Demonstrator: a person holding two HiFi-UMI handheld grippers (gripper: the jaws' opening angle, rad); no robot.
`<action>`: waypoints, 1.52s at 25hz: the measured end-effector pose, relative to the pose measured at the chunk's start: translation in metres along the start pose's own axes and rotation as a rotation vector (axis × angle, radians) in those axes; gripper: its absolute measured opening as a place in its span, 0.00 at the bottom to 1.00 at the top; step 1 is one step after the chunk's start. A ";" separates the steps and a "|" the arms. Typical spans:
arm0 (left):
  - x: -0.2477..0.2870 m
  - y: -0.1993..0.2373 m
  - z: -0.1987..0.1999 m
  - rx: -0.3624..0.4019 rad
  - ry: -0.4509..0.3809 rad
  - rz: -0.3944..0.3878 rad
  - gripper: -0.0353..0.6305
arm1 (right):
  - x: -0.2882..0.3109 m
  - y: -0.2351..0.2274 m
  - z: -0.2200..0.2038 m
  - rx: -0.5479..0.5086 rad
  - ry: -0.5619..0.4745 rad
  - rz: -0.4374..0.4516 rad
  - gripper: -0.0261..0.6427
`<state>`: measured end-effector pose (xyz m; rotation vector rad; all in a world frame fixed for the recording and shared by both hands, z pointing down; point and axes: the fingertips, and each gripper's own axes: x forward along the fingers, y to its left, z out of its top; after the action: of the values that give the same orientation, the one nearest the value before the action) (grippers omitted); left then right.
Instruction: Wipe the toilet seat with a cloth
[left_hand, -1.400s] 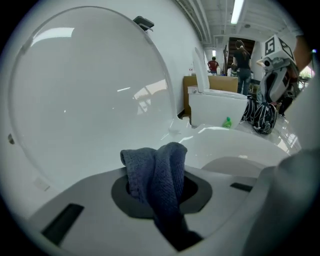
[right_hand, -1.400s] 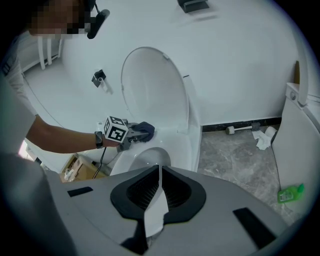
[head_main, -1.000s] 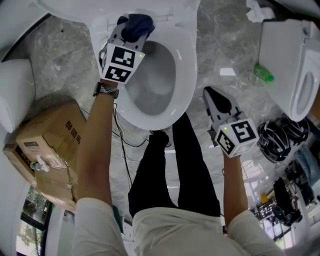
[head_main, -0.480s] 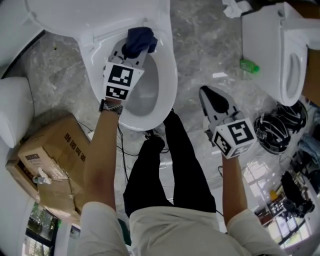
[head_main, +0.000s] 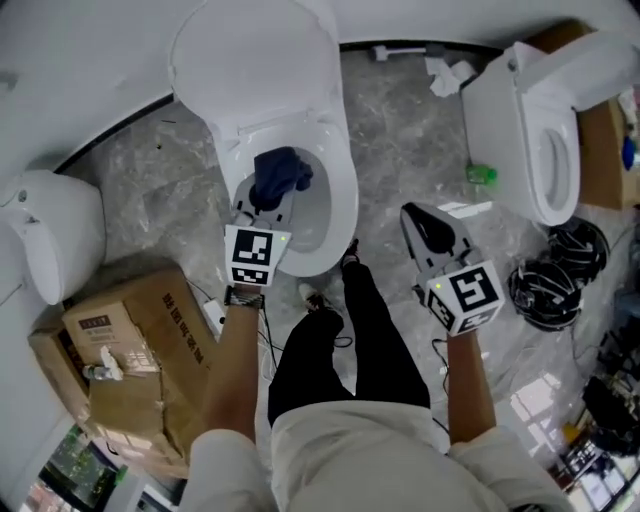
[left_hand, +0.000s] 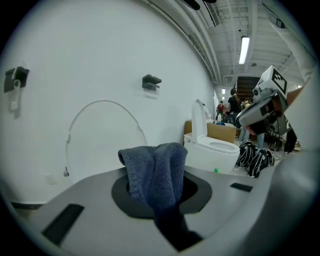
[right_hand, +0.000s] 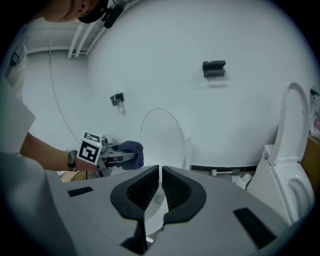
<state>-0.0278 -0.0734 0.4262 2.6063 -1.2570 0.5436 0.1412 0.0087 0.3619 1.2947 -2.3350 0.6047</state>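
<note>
**Cloth held above the seat, spare tongs kept aside**

The right tongs are closed pad to pad with nothing between them. They hang over the floor, well to the right of the left tongs, probably so they stay out of the way of the wiping hand.

The left tongs grip the dark blue cloth, which is bunched at the pads and flops out past the tips. A loose wad like this offers a soft face for wiping. Their own view shows wall rather than porcelain behind the cloth, so it seems to hang clear of the seat rather than press on it.

The seat lies down, below and just beyond those tips. The bowl inside it shows nothing that I can make out. Further on, the lid stands raised, leaving the seat bare.

Left of the left tongs sits a cardboard box, its flaps shut and its contents hidden. Far right of the right tongs a second toilet stands open.
</note>
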 end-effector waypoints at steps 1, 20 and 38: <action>-0.013 0.002 0.012 0.010 -0.010 0.014 0.14 | -0.006 0.005 0.010 -0.017 -0.014 0.000 0.10; -0.211 0.002 0.221 0.182 -0.157 0.178 0.14 | -0.122 0.108 0.214 -0.346 -0.257 0.029 0.10; -0.332 -0.026 0.318 0.248 -0.275 0.249 0.14 | -0.208 0.194 0.312 -0.450 -0.448 0.089 0.10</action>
<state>-0.1208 0.0737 0.0002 2.8200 -1.7172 0.4130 0.0342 0.0733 -0.0414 1.2014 -2.6772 -0.2156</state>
